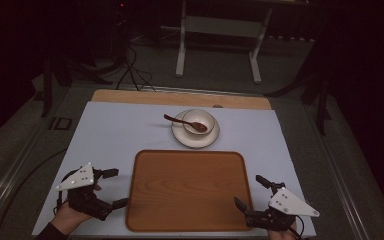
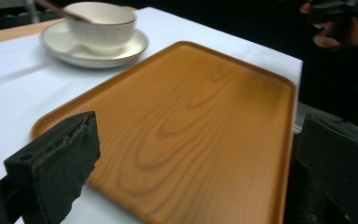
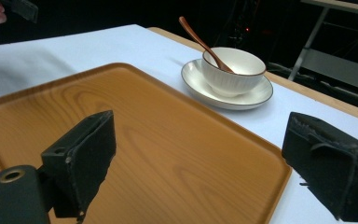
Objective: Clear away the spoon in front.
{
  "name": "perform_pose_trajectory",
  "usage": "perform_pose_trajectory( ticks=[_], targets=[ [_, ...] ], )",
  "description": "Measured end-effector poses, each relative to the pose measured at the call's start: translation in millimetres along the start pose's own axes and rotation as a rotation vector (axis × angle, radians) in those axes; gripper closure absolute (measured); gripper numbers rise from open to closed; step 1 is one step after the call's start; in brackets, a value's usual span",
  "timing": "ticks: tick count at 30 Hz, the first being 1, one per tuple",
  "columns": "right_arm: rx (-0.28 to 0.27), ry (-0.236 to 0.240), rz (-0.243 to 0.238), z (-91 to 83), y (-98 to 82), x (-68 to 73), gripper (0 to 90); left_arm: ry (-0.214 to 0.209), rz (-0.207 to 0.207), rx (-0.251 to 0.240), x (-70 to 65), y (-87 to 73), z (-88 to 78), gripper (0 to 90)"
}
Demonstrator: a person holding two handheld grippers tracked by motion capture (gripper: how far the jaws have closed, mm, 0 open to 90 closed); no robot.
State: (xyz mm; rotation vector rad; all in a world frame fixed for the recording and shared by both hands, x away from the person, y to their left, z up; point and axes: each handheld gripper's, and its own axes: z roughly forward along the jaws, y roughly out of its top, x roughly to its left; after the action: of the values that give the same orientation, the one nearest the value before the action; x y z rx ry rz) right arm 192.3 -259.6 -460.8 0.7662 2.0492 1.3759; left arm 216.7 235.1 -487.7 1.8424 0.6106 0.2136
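Both tongs released, flanking an empty tray.

We hold the left tongs (image 1: 114, 188) at the tray's (image 1: 187, 190) left edge and the right tongs (image 1: 250, 192) at its right edge, jaws spread, nothing between them. The tray lies on the bench (image 1: 115, 135) sheet; just beyond it, a bowl (image 1: 198, 121) with a spoon (image 1: 186, 123) sits on a saucer (image 1: 195, 138).

Dim room, black surround; light falls on the white table sheet (image 1: 120, 135). Soft shadow left of the white ceramic bowl (image 1: 198, 121). Gripper views: near black jaws blurred, slight glare on the orange wooden tray (image 2: 191, 121).
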Motion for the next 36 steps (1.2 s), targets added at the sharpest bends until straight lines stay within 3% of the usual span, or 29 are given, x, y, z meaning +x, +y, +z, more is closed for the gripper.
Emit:
perform_pose_trajectory(
  ticks=[5,11,12,16,19,24,29,36],
  targets=[
    [-0.028,-0.013,-0.009,-4.7,4.6,2.6,9.8,-0.037,0.045,0.023,-11.3,18.2,8.6,0.0],
    [-0.038,-0.016,-0.016,-6.0,6.8,5.3,9.8,-0.037,0.083,0.049,-17.5,45.9,18.3,0.2],
    [-0.038,-0.017,-0.016,-6.1,6.8,5.4,9.8,-0.022,0.1,0.052,-18.6,51.2,19.7,0.2],
    [-0.046,-0.009,-0.011,-7.1,7.4,5.2,9.8,-0.008,0.124,0.031,-17.7,72.1,23.2,1.1],
    [-0.053,-0.007,-0.008,-7.9,7.7,5.0,9.8,0.001,0.122,-0.007,-13.2,86.8,26.7,2.2],
    [-0.059,-0.009,-0.006,-8.8,8.1,5.4,9.8,0.014,0.116,-0.025,-5.0,108.6,39.4,2.9],
    [-0.063,-0.003,-0.008,-9.3,8.3,5.2,9.8,0.06,0.101,-0.056,4.4,124.6,51.2,4.7],
    [-0.07,-0.007,-0.004,-10.2,8.3,5.3,9.8,0.109,0.041,-0.097,26.1,138.3,69.1,6.9]
  ],
)
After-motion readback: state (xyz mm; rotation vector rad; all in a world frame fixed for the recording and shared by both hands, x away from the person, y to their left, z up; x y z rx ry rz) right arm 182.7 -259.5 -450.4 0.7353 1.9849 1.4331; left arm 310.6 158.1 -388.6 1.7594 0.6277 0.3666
